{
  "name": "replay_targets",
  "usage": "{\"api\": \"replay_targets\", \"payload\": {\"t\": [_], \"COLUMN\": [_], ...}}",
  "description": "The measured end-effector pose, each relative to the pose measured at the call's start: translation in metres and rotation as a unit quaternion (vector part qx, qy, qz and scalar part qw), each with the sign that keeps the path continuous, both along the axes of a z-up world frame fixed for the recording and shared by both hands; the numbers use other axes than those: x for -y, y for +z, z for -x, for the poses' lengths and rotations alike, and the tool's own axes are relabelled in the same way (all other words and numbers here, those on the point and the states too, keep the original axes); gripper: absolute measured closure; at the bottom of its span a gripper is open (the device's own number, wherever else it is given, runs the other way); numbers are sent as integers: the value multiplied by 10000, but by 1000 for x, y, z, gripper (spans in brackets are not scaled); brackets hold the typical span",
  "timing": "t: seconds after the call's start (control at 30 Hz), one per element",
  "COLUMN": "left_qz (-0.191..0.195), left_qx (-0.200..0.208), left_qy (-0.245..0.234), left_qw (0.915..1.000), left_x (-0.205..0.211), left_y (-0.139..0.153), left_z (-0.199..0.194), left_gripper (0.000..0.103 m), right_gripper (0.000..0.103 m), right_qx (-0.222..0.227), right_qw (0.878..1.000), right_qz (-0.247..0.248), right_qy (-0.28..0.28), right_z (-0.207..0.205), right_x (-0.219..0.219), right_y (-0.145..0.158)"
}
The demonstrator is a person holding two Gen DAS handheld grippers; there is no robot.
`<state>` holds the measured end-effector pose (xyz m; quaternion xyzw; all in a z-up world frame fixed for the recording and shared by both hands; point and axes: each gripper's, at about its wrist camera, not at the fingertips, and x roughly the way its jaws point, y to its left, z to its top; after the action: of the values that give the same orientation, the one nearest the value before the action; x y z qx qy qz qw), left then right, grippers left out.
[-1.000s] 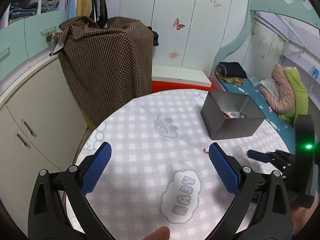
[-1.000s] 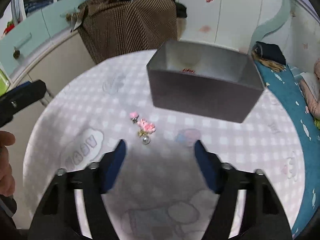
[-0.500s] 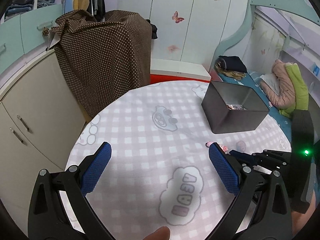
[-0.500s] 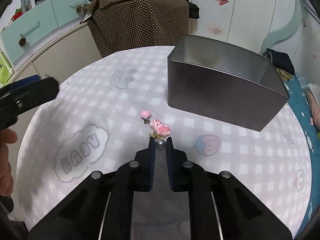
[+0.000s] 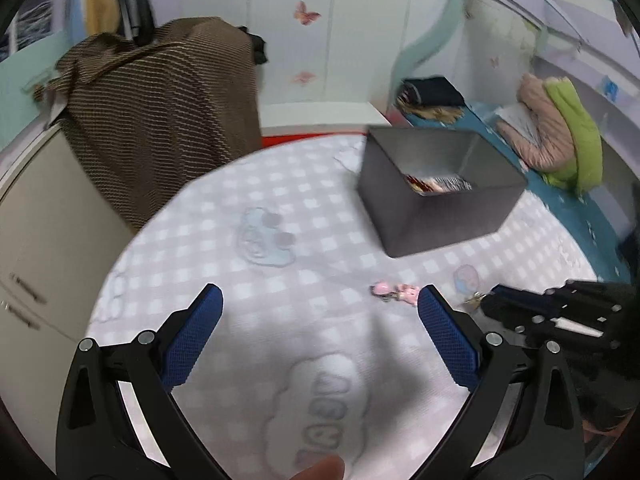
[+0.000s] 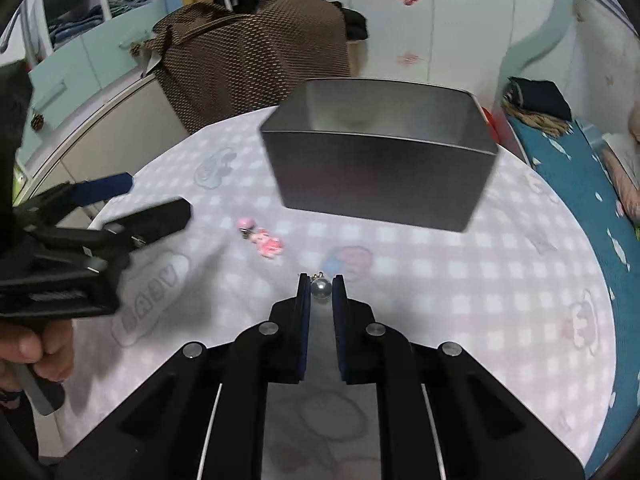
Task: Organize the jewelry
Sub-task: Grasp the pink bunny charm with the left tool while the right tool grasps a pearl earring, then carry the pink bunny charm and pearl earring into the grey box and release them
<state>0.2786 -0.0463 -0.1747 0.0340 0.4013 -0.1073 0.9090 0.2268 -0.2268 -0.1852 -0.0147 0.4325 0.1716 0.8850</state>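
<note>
My right gripper (image 6: 321,285) is shut on a pearl earring (image 6: 321,289), held just above the checked tablecloth (image 6: 460,280); it also shows in the left wrist view (image 5: 486,303). A pink bear charm (image 6: 267,243) with a pink bead (image 6: 245,223) lies on the cloth left of it, and shows in the left wrist view (image 5: 394,291). A grey metal box (image 6: 380,172) stands behind, holding some jewelry (image 5: 436,184). My left gripper (image 5: 320,332) is open and empty, low over the cloth, its right finger beside the pink charm.
The round table's edge (image 5: 120,248) drops off to the left toward cabinets (image 5: 36,240). A brown dotted cloth covers something (image 5: 168,120) behind the table. A bed with clothes (image 5: 552,128) lies to the right.
My right gripper closed on the pearl earring and pulled it away from the pink charm. My left gripper moved closer to the table and the charm.
</note>
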Motion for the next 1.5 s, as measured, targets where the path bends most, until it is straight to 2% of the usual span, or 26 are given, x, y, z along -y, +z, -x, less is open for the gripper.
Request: {"api": "replay_targets", "payload": {"t": [0.27,0.3,0.33,0.37,0.43,0.47,0.53,0.67,0.77,1.07,1.27,1.5], "left_qz": [-175,-160,-96,-12,-43,-95,25,496,678,704,746,823], "left_qx": [-305,-336,-413,-413,-383,-374,-402,-564,-593,-452,0,654], "left_qy": [-72,-93,-162,-200,-288,-297,-343,-433,-470,-469,-494,-623], "left_qw": [9994,9993,9990,9989,9988,9988,9986,9962,9948,9954,9960,9925], "left_x": [32,33,35,35,37,38,34,20,15,3,-6,-4], "left_y": [-30,-31,-35,-35,-34,-34,-34,-32,-31,-20,22,83], "left_z": [-24,-24,-26,-25,-25,-26,-25,-26,-25,-6,10,14], "left_gripper": [6,12,27,29,51,55,71,72,73,73,73,73], "right_gripper": [93,93,93,93,93,93,93,93,93,93,93,93], "right_qx": [-5,2,7,17,38,45,63,97,95,187,410,945], "right_qw": [9997,9997,9996,9996,9995,9995,9994,9992,9992,9991,9985,9952], "right_qz": [-112,-128,-138,-150,-172,-183,-214,-248,-251,-249,-300,-224], "right_qy": [-208,-221,-229,-237,-252,-260,-276,-295,-296,-283,-222,-89], "right_z": [2,2,3,3,4,4,3,4,3,7,8,3], "right_x": [22,24,24,26,29,29,31,33,33,35,34,27], "right_y": [4,5,6,6,8,9,11,13,14,23,45,91]}}
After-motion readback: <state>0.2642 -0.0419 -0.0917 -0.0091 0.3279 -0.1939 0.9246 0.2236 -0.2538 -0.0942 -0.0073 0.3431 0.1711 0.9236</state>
